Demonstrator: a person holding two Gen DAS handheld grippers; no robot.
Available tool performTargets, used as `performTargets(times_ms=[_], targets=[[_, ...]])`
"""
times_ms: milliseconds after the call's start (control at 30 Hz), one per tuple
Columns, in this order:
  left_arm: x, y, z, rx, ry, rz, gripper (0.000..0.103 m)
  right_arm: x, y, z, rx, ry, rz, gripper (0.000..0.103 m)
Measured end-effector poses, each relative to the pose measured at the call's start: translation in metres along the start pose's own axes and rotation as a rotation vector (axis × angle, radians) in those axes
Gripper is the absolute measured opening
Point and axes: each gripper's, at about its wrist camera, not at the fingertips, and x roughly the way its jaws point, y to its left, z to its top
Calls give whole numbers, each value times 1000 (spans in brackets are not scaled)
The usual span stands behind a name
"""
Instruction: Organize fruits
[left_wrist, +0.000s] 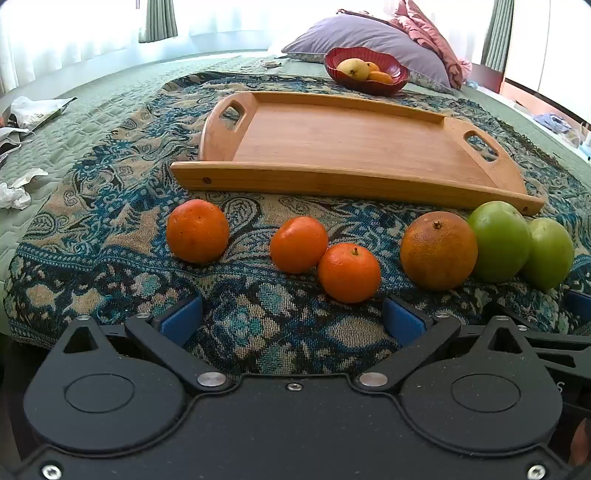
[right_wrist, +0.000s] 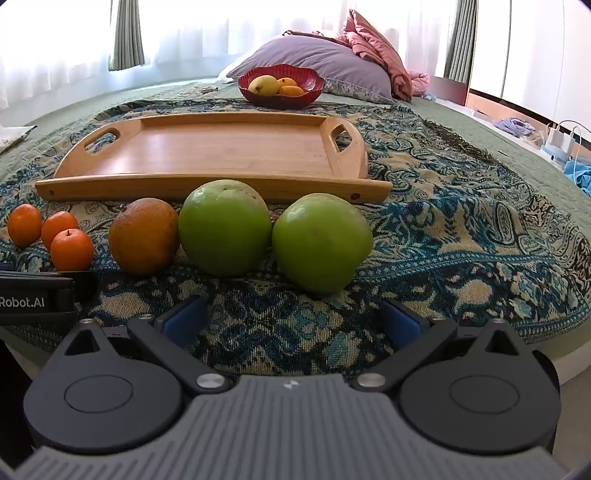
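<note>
Your left gripper (left_wrist: 291, 319) and right gripper (right_wrist: 293, 319) both hover with blue pads spread wide and nothing between them, above a patterned blue throw (left_wrist: 258, 332) on a bed. Just ahead lies a row of fruit: three small oranges (left_wrist: 197, 230), a larger brownish orange (left_wrist: 438, 251) touching two green apples (right_wrist: 225, 228), which touch each other. Behind the row sits a wooden tray (left_wrist: 332, 177), and past it a red bowl (right_wrist: 306, 98) holding yellow fruit, beside a purple pillow (right_wrist: 325, 59).

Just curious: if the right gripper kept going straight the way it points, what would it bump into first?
Probably the patterned blanket, since the right gripper tilts downward; just beyond lie two green fruits.
</note>
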Motion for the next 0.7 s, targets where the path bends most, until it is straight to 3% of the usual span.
performTargets(times_ms=[700], targets=[[0,0,0,-1,1,1,103,0,0,0,-3,-4,1,103]])
